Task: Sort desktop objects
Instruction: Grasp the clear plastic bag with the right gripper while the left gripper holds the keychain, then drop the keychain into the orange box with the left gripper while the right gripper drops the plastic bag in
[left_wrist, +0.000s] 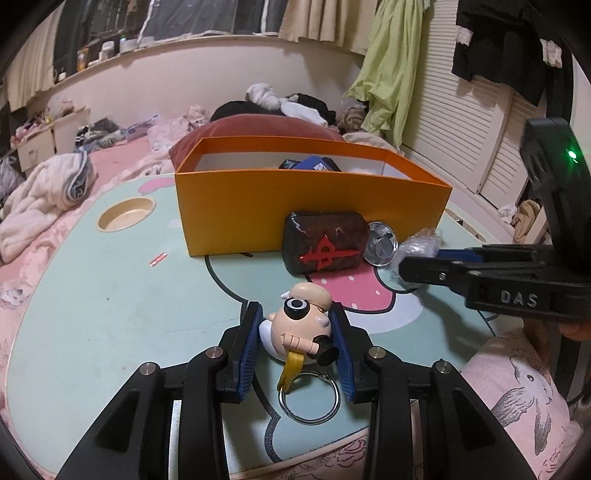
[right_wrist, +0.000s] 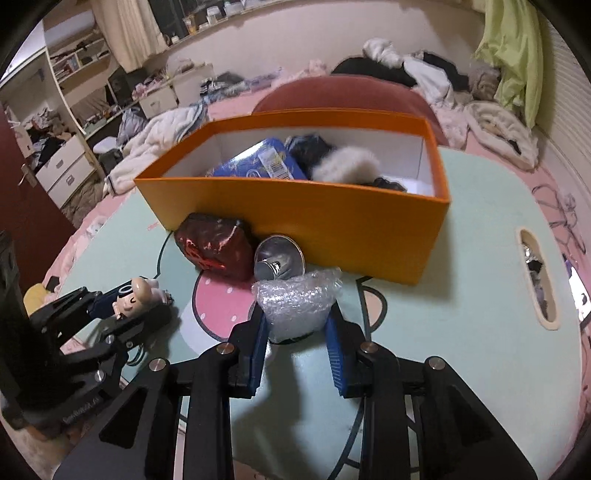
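Keyring figure (left_wrist: 301, 325) half hidden between gripper (left_wrist: 295, 345) pads.

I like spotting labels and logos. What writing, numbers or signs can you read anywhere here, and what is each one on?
"DAS": raised letters on the right gripper, seen from the left wrist view.
Red sign, like a Chinese character: on the dark block; no letters.
Barcode label on the blue pack in the orange box: too blurred to read.
Embossed line on the left gripper: too small to read.
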